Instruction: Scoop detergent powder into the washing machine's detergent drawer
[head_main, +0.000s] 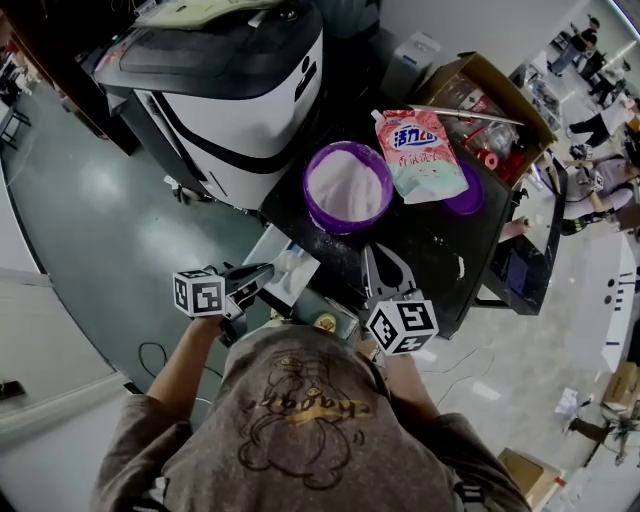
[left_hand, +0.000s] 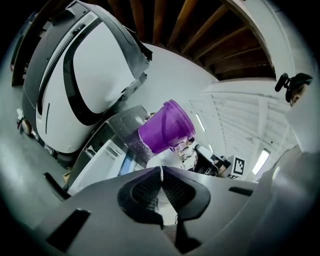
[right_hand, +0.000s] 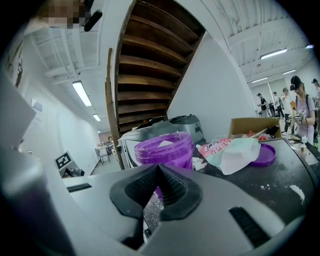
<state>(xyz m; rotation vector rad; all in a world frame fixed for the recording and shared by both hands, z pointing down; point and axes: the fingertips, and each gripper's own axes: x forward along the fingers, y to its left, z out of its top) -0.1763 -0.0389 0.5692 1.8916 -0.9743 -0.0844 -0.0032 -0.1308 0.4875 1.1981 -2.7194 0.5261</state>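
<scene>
Black table (head_main: 420, 245) w/ purple tub (head_main: 348, 187) (powder inside), grey floor (head_main: 100, 200).

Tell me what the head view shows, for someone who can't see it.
A person holds two grippers at a dark table beside a washing machine. The left gripper, jaws shut on a white scoop, reaches over the open detergent drawer; the right gripper hovers near a purple tub of white powder.

Your black table (head_main: 430, 240) carries an open cardboard box (head_main: 497, 78) at its far corner. A wooden staircase (right_hand: 145, 65) rises behind, and a person (right_hand: 302, 107) stands to your right.
</scene>
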